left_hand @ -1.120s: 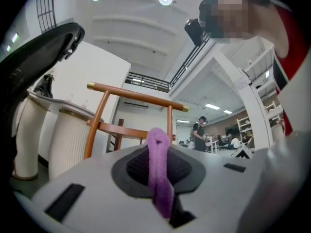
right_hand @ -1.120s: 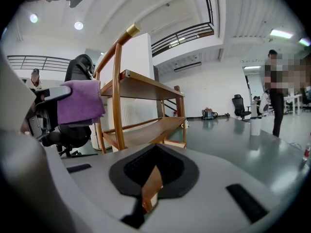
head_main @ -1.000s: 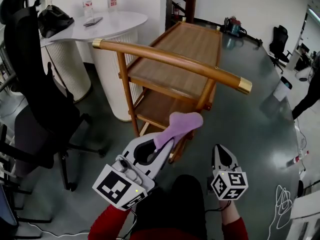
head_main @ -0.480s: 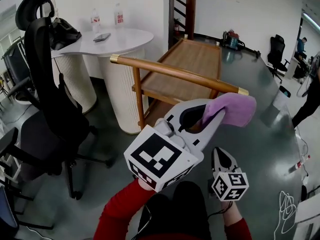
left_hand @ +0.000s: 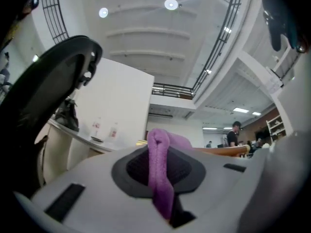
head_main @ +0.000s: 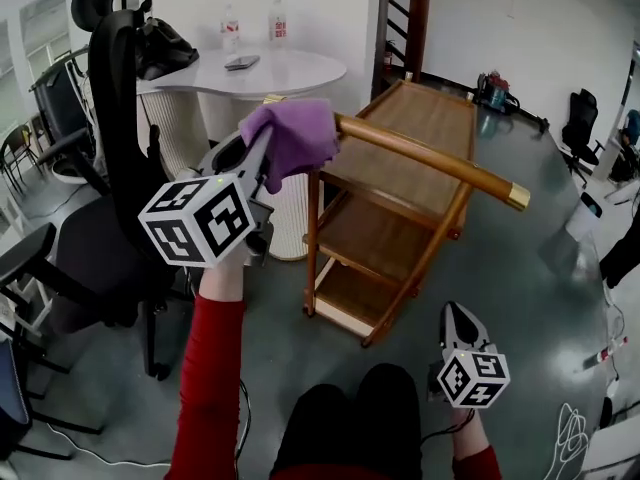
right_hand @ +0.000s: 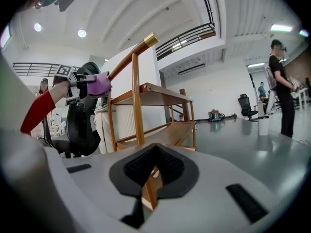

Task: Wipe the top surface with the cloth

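In the head view, the left gripper (head_main: pixel 262 158) is up at arm's length with its jaws clenched on the purple cloth (head_main: pixel 295 133). The cloth bunches out in front, just beside the near end of the wooden cart's (head_main: pixel 405 218) handle rail (head_main: pixel 440 163). It is probably held this high to clear the rail before coming down on the top shelf (head_main: pixel 415 128), which it does not touch yet. The right gripper (head_main: pixel 456 320) hangs low by the person's knee, well apart from the cart and seemingly not needed for the wipe. The top shelf is bare wood with a raised edge. Behind it a white desk (head_main: pixel 300 76) carries two bottles (head_main: pixel 231 28), a black office chair (head_main: pixel 115 168) stands at the left, and the floor is glossy grey.

The left gripper view looks up at a high ceiling with round lights. A fold of cloth (left_hand: pixel 159 171) stands pinched between the dark pads.

In the right gripper view the jaws are drawn together and hold nothing. Past them stands the cart (right_hand: pixel 141 106), with the cloth (right_hand: pixel 99 84) up near the rail. A person (right_hand: pixel 282 81) stands off to the right.
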Demonstrator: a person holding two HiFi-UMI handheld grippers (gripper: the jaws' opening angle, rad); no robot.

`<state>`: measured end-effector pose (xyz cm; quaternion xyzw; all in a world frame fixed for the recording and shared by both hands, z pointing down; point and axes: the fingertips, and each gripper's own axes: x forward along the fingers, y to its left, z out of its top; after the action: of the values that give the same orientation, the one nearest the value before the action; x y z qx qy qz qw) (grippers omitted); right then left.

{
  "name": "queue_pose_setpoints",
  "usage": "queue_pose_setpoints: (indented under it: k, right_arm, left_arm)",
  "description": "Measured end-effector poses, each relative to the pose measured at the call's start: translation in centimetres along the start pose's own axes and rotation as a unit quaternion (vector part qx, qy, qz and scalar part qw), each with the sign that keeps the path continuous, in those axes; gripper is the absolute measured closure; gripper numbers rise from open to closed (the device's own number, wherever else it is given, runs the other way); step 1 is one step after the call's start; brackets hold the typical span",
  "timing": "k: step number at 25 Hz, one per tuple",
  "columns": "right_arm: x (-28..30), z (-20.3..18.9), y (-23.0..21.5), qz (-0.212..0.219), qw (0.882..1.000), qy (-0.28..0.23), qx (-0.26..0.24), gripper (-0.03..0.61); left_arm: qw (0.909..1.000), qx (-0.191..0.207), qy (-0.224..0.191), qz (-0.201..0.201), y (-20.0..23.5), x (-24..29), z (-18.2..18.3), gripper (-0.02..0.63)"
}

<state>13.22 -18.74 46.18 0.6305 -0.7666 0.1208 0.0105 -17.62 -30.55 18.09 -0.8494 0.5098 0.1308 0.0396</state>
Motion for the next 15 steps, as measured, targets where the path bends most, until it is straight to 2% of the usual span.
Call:
queue_pose_setpoints:
  k: [4,7,9,10,12,14,15]
  right_arm:
    - [0.2,0.0,0.3,0.002,1.0,0.002,-0.005,0.575]
    - [-0.3,-0.2,0.4,0.001,1.0,0.001,-0.007,0.575]
    - [-0.8,-0.2,0.2,-0.004,1.0,-0.002,-0.007,0.575]
    - [-1.2,-0.2,0.0,-0.008,1.0,-0.003,-0.007,0.575]
    - [-1.9,-0.5,-0.6,-0.018,1.0,-0.002,-0.005,0.575]
    - [-2.6,-0.9,-1.3,-0.028,1.0,0.0,-0.001,0.575]
    - [-2.9,-1.1,-1.6,-0.033,0.999,0.0,0.001,0.575]
  left_arm:
    - [0.9982,-0.004,-0.009,0.06,4.6,-1.4,1.0,0.565]
    - [0.9977,-0.001,-0.014,0.067,4.6,-2.3,1.2,0.565]
    - [0.9985,-0.006,-0.019,0.051,2.9,-3.5,0.8,0.565]
    - [0.9992,-0.011,-0.022,0.031,1.2,-4.2,0.5,0.565]
    - [0.999,-0.02,-0.019,-0.034,-3.9,-5.8,-0.7,0.565]
    - [0.9921,-0.03,-0.002,-0.121,-10.1,-7.1,-2.5,0.565]
    - [0.9849,-0.042,0.01,-0.168,-13.1,-7.5,-3.4,0.565]
